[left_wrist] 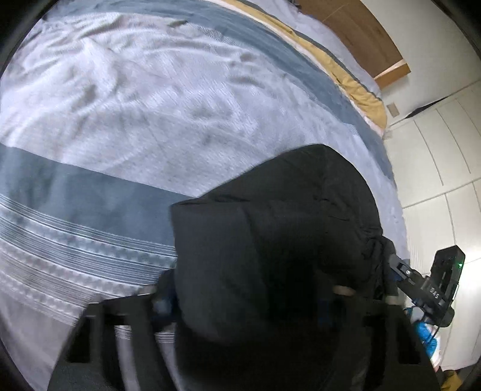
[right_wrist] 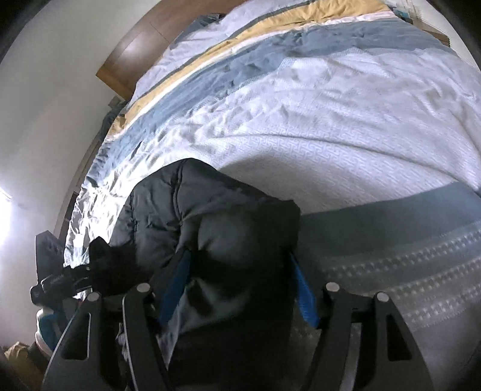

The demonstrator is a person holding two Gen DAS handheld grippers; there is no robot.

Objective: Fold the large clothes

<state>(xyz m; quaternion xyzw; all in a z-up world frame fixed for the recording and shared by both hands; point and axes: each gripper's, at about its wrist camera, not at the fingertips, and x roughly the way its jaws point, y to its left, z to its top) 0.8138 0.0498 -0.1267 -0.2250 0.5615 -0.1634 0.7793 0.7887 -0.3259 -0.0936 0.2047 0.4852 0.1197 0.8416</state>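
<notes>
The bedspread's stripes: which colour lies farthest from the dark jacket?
The yellow stripe, up near the wooden headboard; grey-blue bands lie nearer the jacket.

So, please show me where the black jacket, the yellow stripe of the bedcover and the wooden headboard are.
black jacket [right_wrist: 210,210], right wrist view, quilted upper part.
yellow stripe [right_wrist: 300,18], right wrist view, middle of the band.
wooden headboard [left_wrist: 360,33], left wrist view, flat brown face.

The big black jacket [left_wrist: 270,240] covers the tips of the left gripper [left_wrist: 249,303], so its blue fingers are hard to see, the bed cover [left_wrist: 60,240] looks blurry low down, and the jacket's bottom is cut off at the picture's edge.
</notes>
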